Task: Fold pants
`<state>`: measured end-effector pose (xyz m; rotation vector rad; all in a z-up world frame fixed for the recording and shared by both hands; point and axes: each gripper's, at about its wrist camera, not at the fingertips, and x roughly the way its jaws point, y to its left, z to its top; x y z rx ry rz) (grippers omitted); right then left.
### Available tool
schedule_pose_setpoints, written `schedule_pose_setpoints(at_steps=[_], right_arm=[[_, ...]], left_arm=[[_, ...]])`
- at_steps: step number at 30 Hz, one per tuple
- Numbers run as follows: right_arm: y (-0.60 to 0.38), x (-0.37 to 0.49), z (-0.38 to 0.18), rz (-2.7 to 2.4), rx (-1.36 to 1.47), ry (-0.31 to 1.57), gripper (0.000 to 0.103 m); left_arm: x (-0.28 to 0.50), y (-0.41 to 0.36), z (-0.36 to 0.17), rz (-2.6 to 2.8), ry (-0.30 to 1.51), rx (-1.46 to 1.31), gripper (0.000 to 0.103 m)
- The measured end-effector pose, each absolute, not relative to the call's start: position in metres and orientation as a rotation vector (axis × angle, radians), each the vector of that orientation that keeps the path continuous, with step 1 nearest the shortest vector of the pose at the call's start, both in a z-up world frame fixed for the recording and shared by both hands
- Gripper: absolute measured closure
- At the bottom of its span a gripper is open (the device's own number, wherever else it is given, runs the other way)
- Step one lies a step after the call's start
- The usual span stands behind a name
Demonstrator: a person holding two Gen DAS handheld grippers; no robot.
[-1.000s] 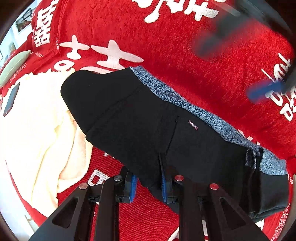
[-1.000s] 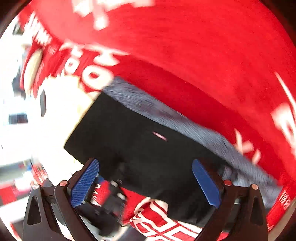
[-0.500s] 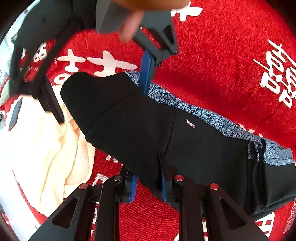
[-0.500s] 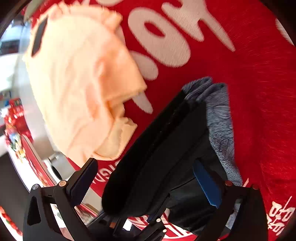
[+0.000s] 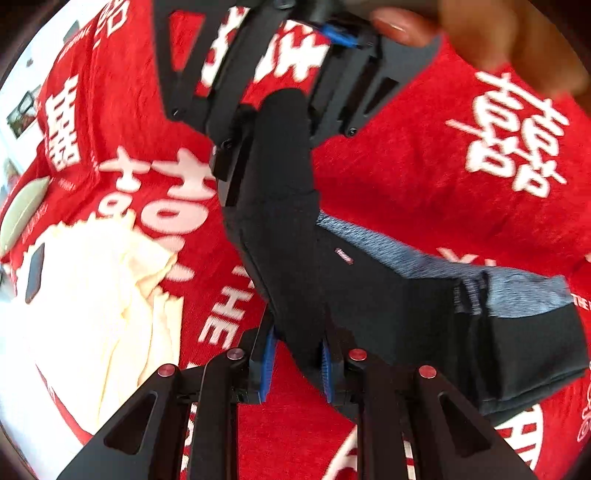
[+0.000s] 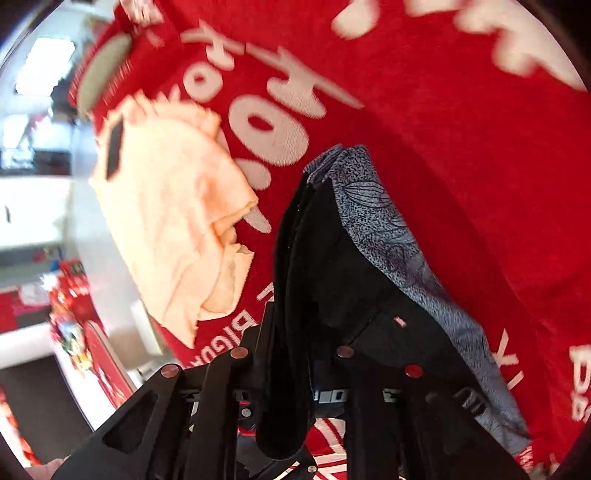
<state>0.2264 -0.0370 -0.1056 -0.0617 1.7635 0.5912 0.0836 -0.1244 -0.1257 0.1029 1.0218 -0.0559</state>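
The black pants [image 5: 369, 295] with a grey patterned band lie partly folded on the red cloth [image 5: 424, 177]. My left gripper [image 5: 297, 354] is shut on their near black edge, blue pads pressed to the fabric. At the top of the left wrist view, my right gripper [image 5: 280, 125] clamps the far end, which stands lifted off the cloth. In the right wrist view the right gripper [image 6: 291, 362] has its jaws closing, with a thick fold of the pants [image 6: 351, 277] squeezed between them. A hand [image 5: 480, 33] holds that gripper.
A crumpled cream cloth [image 5: 103, 295] lies left of the pants, with a dark phone [image 5: 34, 273] on it. A pale oval dish [image 5: 22, 210] sits beyond. The red cloth's edge and the room floor [image 6: 37, 221] show at far left.
The right gripper, wide open around the pants' end before, has closed on it. That end has risen off the cloth. The left gripper has lifted a little, keeping its hold.
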Motion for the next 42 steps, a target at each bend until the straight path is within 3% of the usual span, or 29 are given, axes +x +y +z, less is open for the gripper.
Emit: schedule_pose_setpoints(at_steps=[7, 18, 25, 32, 35, 37, 38, 42], right_arm=[[-0.126, 0.212, -0.036, 0.597, 0.193, 1.587, 0.087], [-0.287, 0.129, 0.023, 0.518, 0.508, 1.339, 0.087], [-0.391, 0.066, 0.007, 0.410, 0.734, 1.231, 0.087], [-0.470, 0.016, -0.069, 0.252, 0.885, 1.233, 0.088], [-0.484, 0.004, -0.110, 0.209, 0.936, 1.271, 0.087], [-0.485, 0.001, -0.121, 0.201, 0.932, 1.286, 0.087], [-0.485, -0.001, -0.124, 0.199, 0.928, 1.291, 0.087], [-0.482, 0.002, -0.127, 0.190, 0.902, 1.310, 0.082]], left_arm=[[0.070, -0.170, -0.079, -0.187, 0.969, 0.162, 0.081], [0.023, -0.276, -0.052, -0.448, 0.952, 0.315, 0.081], [-0.010, -0.347, -0.070, -0.591, 0.978, 0.505, 0.081], [-0.027, -0.390, -0.123, -0.612, 1.049, 0.684, 0.081], [-0.032, -0.396, -0.137, -0.595, 1.062, 0.749, 0.071], [-0.034, -0.393, -0.138, -0.598, 1.088, 0.738, 0.047], [-0.034, -0.390, -0.137, -0.598, 1.097, 0.722, 0.043], [-0.033, -0.373, -0.124, -0.597, 1.124, 0.676, 0.043]])
